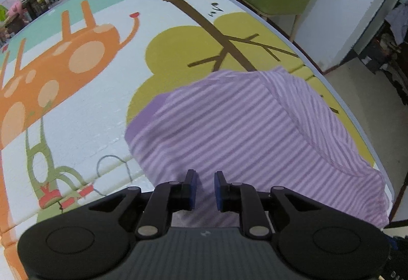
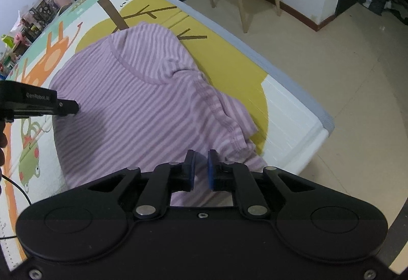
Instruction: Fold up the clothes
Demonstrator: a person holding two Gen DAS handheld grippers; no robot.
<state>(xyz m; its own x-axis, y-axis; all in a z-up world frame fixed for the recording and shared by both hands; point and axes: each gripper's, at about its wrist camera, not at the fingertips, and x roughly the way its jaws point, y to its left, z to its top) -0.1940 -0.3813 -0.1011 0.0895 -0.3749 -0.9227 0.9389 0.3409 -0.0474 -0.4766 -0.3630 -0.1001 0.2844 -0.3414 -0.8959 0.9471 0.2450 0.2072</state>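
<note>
Right wrist view: the right gripper (image 2: 201, 169), jaws nearly pressed together and pinching nothing visible, hangs over the near hem of the striped shirt (image 2: 142, 101); the shirt runs lengthwise away across the mat-covered desk (image 2: 293, 106); the left gripper (image 1: 204, 189), also narrowly parted, hangs over its left side

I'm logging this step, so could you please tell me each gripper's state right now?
Left gripper: nearly closed over the striped shirt; grip cannot be told.
Right gripper: the same, grip cannot be told.
</note>
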